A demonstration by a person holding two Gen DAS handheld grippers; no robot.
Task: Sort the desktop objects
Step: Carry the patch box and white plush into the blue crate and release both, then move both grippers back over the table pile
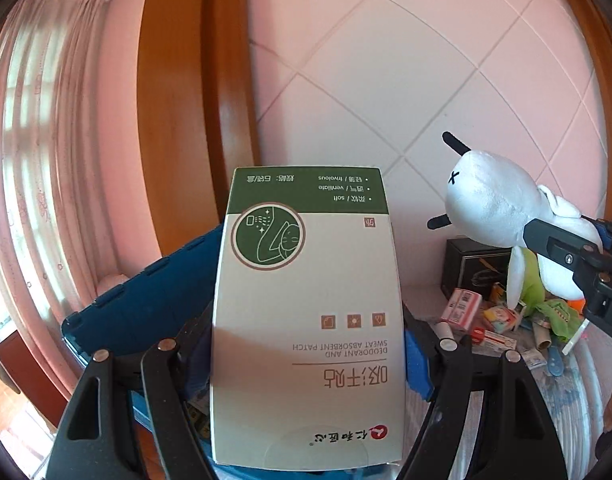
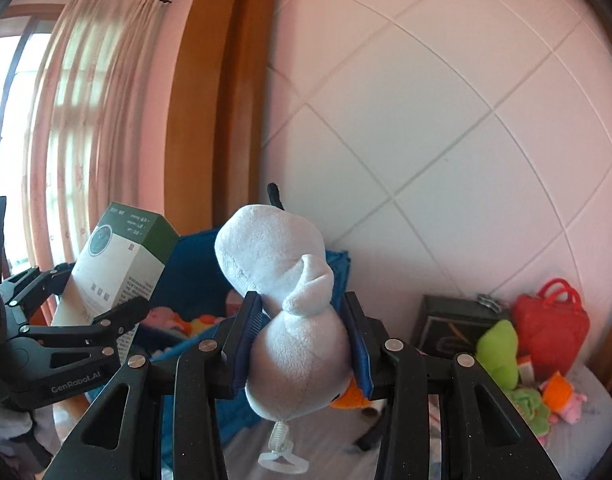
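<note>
My left gripper [image 1: 306, 344] is shut on a white and green sweat-patch box [image 1: 306, 320] and holds it upright in the air above the blue bin [image 1: 146, 304]. The box also shows in the right wrist view [image 2: 118, 276], held by the left gripper [image 2: 102, 320]. My right gripper [image 2: 302, 340] is shut on a white plush toy [image 2: 290, 312] with black ears, held in the air. The toy also shows in the left wrist view [image 1: 501, 208], at the right, in the right gripper [image 1: 561, 248].
The blue bin [image 2: 194, 264] holds soft toys against the tiled wall. On the table at the right lie a black box [image 2: 449, 324], a red toy bag [image 2: 553, 324], a green plush [image 2: 501, 352], small packets [image 1: 465, 308] and other small toys. A wooden door frame and curtain stand at the left.
</note>
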